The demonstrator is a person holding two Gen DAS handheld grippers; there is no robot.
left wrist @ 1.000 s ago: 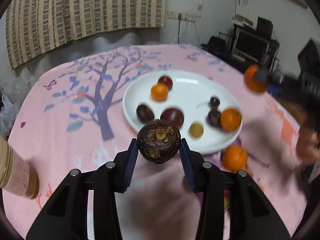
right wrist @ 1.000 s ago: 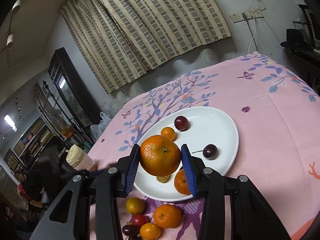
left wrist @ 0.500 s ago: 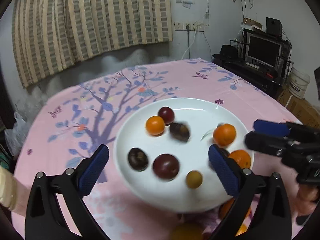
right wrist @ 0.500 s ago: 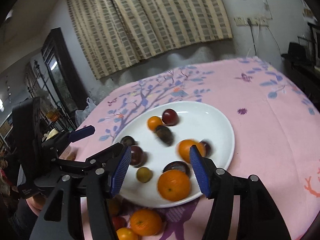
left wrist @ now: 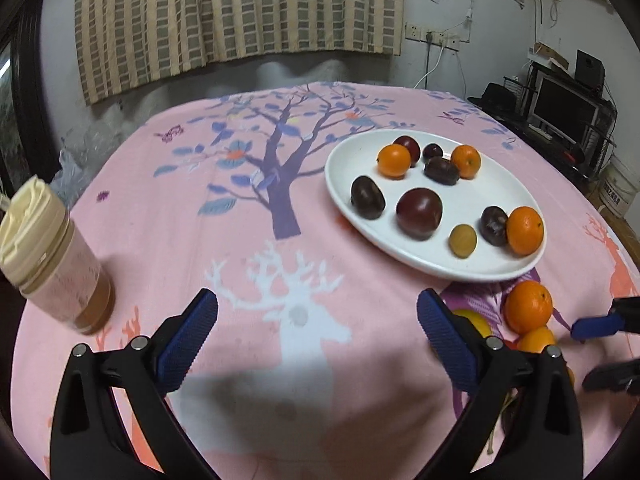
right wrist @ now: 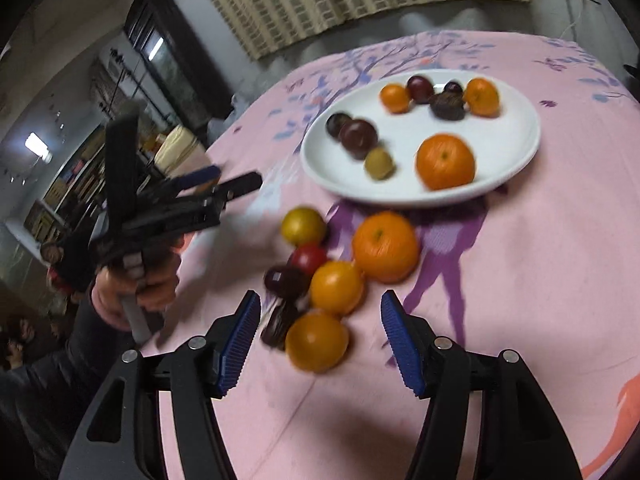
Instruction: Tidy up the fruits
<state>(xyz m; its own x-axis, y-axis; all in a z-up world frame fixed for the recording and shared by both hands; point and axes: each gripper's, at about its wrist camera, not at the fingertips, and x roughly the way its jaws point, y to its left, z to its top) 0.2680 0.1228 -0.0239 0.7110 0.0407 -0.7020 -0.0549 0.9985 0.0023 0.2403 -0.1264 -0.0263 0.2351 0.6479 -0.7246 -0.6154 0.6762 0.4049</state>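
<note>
no words or brand names can be read anywhere; the jar (left wrist: 52, 264) with a cream lid at the left of the left wrist view has no label i can make out. the left gripper (left wrist: 318, 332) fills the bottom of that view, tipped down at the pink tablecloth (left wrist: 240, 240), and its blue pads stand very wide with only a white deer picture between them, holding nothing. in the right wrist view the left gripper shows again at the middle left, and a hand (right wrist: 136, 284) in a dark sleeve grips its handle. the right gripper (right wrist: 320, 344) sits at the bottom of the right wrist view, also tipped down, with its jaws about half open. a small orange (right wrist: 316, 340) lies on the cloth between the pads, but they do not press on it, so it is not held. just above it sits a loose pile: another small orange (right wrist: 336, 288), a big orange (right wrist: 386, 246), a red fruit (right wrist: 308, 258), a yellow fruit (right wrist: 302, 226) and a dark plum (right wrist: 284, 280). the white plate (left wrist: 472, 268) lies at the upper right of the left wrist view, right above the pile. on it are oranges, dark plums and one small yellow-green fruit (left wrist: 463, 240), all a bit apart. the right wrist view is blurry
</note>
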